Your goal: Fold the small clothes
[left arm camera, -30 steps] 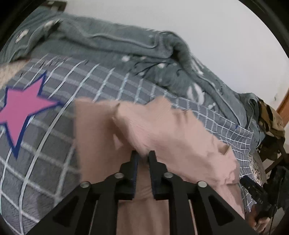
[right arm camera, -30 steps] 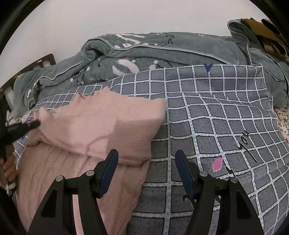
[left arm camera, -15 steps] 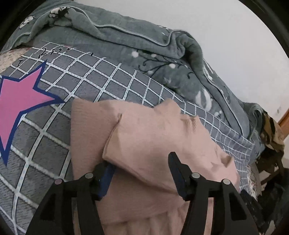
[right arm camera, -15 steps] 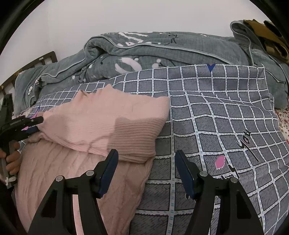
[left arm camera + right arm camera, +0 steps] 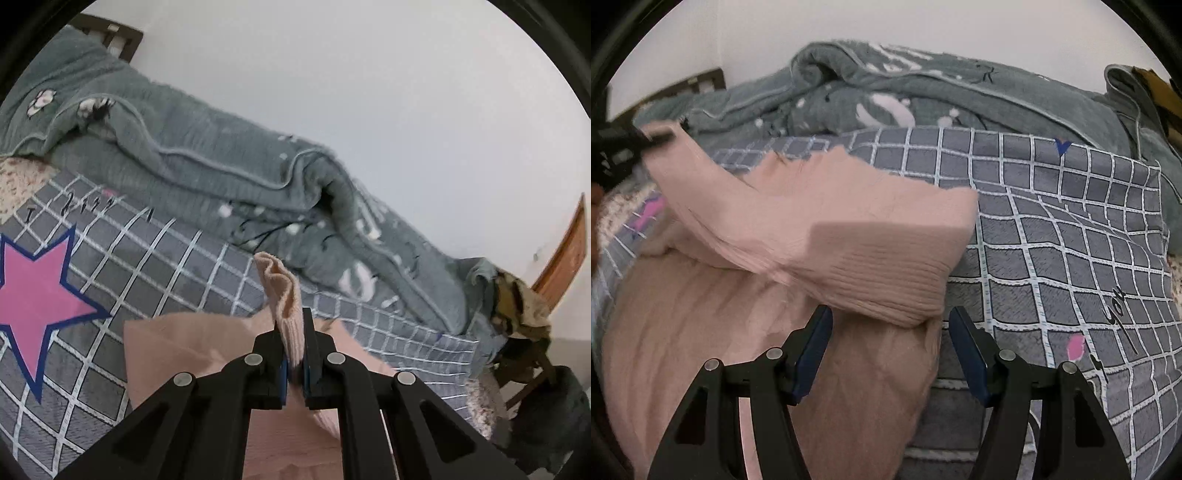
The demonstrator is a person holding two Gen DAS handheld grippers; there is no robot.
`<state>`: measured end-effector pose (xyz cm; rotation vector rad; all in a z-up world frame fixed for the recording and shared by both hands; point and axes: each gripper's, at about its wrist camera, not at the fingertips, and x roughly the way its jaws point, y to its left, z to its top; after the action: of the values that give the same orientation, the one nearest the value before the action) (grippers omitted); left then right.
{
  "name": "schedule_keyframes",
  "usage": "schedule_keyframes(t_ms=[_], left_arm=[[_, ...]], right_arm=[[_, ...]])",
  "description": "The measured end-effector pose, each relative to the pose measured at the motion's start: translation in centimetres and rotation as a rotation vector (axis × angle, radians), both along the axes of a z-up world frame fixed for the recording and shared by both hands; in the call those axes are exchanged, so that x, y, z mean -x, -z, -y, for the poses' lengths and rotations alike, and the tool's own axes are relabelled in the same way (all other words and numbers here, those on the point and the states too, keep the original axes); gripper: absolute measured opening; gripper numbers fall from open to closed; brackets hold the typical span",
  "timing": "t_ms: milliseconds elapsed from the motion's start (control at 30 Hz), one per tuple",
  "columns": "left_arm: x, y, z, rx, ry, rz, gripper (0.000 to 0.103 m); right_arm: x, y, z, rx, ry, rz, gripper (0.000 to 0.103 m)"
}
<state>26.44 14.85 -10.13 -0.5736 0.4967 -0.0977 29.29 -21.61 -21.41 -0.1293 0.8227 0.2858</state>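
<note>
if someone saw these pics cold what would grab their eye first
Probably the pink sweater, lying across the near left part of the grey checked bedspread, with one ribbed end pinched upright in the shut left hand-held gripper. Next, the big pink star printed on the bedspread at the left of the left wrist view. The right hand-held gripper hangs open just short of the sweater's folded ribbed edge.

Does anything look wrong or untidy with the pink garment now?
Nothing looks damaged. The pink sweater is only half folded: the left gripper pinches one bunched end raised off the bed, while the ribbed cuff rests on the body.
</note>
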Motion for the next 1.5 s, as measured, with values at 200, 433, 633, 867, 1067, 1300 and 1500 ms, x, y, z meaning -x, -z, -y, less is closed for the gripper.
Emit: schedule_keyframes(t_ms=[200, 433, 633, 867, 1067, 1300, 1500], left_arm=[[1.6, -0.8, -0.2, 0.025, 0.062, 0.081, 0.006], [2.8, 2.0, -1.5, -0.036, 0.008, 0.021, 0.006], [3.1, 7.0, -3.3, -0.046, -0.020, -0.133, 0.007], [2.8, 9.2, -4.6, 0.023, -0.002, -0.193, 0.018], [2.6, 9.1, -5.3, 0.039, -0.017, -0.191, 0.018], [2.4, 8.8, -6.0, 0.034, -0.040, -0.175, 0.023], [1.6, 7.6, -4.8, -0.016, 0.002, -0.139, 0.011]], right_arm=[[-0.2, -1.4, 2.2, -0.092, 0.113, 0.069, 0.035], [-0.2, -1.7, 3.0, -0.120, 0.114, 0.054, 0.041], [1.8, -2.6, 2.1, -0.085, 0.015, 0.095, 0.058], [1.5, -3.1, 4.3, -0.209, 0.061, 0.087, 0.060], [-0.3, -1.9, 3.3, -0.205, 0.064, 0.037, 0.060], [-1.9, -0.7, 1.2, -0.148, 0.033, -0.012, 0.044], [-1.7, -1.0, 1.5, -0.149, 0.038, 0.023, 0.012]])
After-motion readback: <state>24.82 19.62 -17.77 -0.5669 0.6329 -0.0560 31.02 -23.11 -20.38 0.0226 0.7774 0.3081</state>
